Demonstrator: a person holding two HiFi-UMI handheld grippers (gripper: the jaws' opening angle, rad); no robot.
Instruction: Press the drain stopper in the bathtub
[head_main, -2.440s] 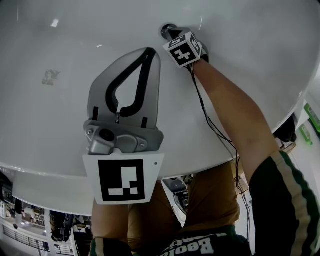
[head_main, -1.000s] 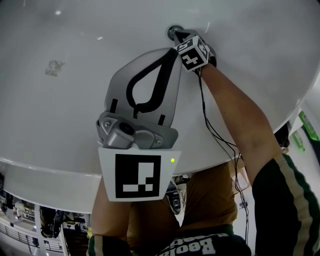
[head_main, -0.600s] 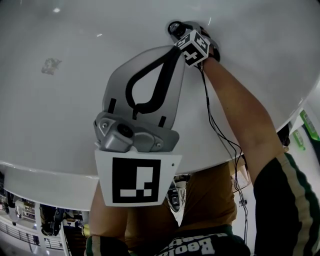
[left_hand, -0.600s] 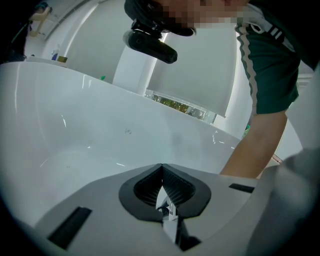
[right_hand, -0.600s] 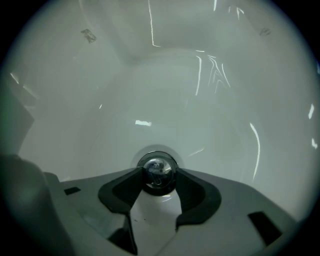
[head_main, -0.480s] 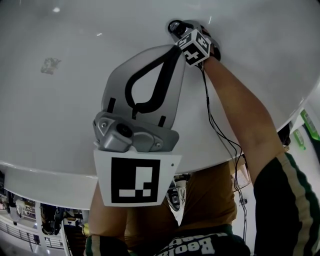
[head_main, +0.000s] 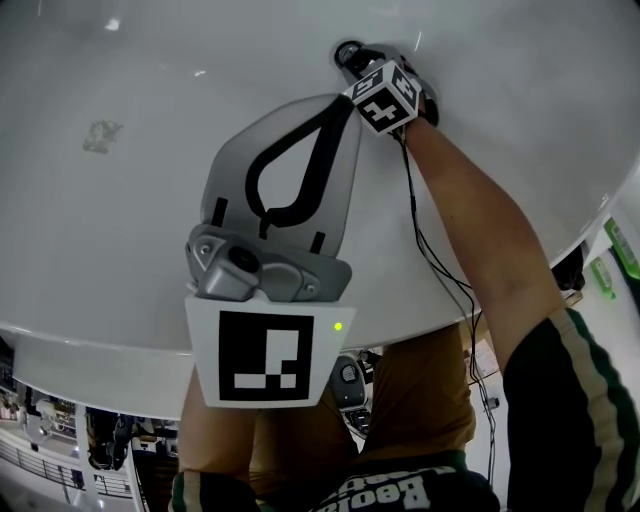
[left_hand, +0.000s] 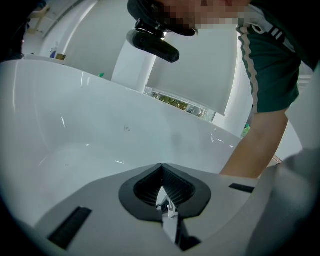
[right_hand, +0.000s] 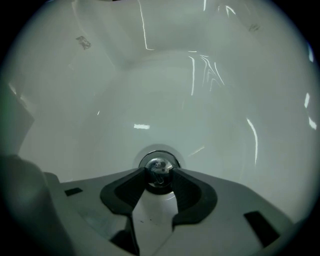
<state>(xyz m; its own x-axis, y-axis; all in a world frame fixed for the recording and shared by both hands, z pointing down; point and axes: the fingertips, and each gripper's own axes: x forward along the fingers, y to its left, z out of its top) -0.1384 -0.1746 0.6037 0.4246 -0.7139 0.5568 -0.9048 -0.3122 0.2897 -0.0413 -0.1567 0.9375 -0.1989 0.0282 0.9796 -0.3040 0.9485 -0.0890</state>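
The chrome drain stopper (right_hand: 159, 166) sits in its ring on the floor of the white bathtub (right_hand: 150, 75). My right gripper (right_hand: 159, 176) points steeply down at it. Its jaws have just opened wide and then closed in a little; they are open, one dark tip on each side of the stopper. In the head view the stopper (head_main: 347, 52) shows just past the right gripper's marker cube (head_main: 382, 95). My left gripper (head_main: 345, 100) hangs above the tub floor, shut with nothing in it (left_hand: 161, 167).
A bare forearm (head_main: 470, 220) with a thin black cable (head_main: 425, 250) reaches down to the drain. The tub's rim (head_main: 90, 350) curves along the near side. A small grey mark (head_main: 100, 135) is on the tub wall. Green bottles (head_main: 622, 245) stand outside at right.
The right gripper's marker cube has tipped slightly over the drain, and the drain now looks darker beside it. The left gripper has stayed where it was.
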